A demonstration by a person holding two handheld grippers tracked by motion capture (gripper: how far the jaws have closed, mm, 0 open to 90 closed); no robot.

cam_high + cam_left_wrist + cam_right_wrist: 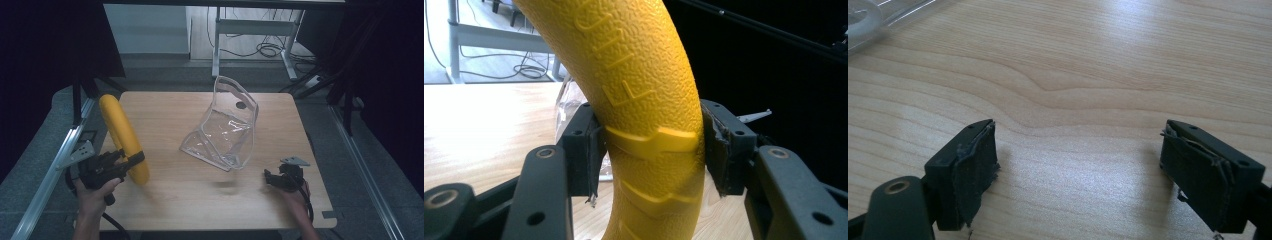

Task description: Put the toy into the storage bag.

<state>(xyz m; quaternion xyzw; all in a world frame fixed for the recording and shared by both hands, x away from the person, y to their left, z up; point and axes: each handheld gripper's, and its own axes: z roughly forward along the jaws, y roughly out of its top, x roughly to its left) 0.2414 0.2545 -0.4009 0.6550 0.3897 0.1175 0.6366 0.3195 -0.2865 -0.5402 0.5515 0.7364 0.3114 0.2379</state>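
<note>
In the high view a curved yellow ring (122,136) is held upright at the worktop's (175,200) near left by the left tool (131,162), while in the left gripper view its pebbled, chevron-ribbed surface (649,115) is clamped between both pads, and in the right gripper view the right tool (1078,165) is seen spread apart over bare wood.

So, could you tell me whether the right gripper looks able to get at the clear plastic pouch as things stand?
Probably yes. The right gripper is open and holds nothing, and bare wooden table lies between it and the clear plastic pouch. The left gripper, clamped on the yellow curved rubber ring, stays off to the side.
</note>
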